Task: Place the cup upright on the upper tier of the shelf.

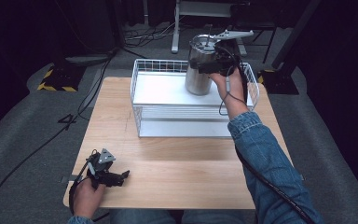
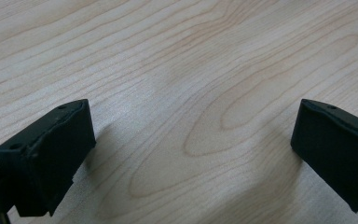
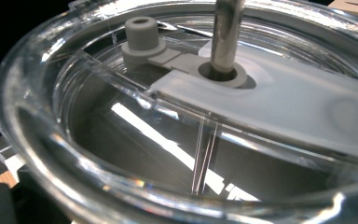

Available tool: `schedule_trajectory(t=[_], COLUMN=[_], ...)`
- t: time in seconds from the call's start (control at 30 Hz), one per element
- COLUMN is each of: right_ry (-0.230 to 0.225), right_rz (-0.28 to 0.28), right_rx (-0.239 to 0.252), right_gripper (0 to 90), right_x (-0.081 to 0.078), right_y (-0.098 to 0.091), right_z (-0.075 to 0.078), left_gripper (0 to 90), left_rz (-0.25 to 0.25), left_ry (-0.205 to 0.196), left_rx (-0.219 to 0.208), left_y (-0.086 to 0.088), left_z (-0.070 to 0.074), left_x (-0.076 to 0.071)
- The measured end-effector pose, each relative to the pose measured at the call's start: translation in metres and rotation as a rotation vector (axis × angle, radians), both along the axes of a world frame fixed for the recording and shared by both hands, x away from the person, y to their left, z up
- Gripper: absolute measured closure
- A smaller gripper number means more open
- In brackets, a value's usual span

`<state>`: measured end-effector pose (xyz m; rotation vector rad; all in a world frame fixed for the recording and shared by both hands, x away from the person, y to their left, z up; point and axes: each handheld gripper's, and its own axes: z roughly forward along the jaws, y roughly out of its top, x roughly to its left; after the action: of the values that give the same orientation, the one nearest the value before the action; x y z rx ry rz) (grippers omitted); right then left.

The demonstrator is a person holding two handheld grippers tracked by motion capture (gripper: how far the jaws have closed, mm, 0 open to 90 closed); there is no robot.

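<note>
A steel tumbler is gripped near its clear lid by the right gripper over a wire basket; a slip could drop it. The left gripper is rested open on the worktop.

Bright overhead light on the table, dark surroundings, glare on the clear lid, soft focus.

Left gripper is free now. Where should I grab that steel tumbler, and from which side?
Take the tumbler by its bare cylindrical wall below the lid, coming in level from its left. It stands upright on the wire rack, and the right gripper sits at its upper right by the rim, so the left flank looks clearest.
</note>
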<state>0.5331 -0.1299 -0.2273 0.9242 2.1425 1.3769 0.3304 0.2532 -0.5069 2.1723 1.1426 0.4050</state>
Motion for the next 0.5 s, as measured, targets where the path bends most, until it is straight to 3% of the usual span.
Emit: schedule_trajectory(t=[0.5], right_ry=[0.007], right_rz=[-0.007], right_rx=[-0.006], right_gripper=[3.6], right_x=[0.0038], right_y=[0.0010], right_z=[-0.0104], left_gripper=[0.0], left_rz=[0.000], left_ry=[0.000], left_rx=[0.000], left_y=[0.0000], left_z=[0.0000], left_x=[0.0000])
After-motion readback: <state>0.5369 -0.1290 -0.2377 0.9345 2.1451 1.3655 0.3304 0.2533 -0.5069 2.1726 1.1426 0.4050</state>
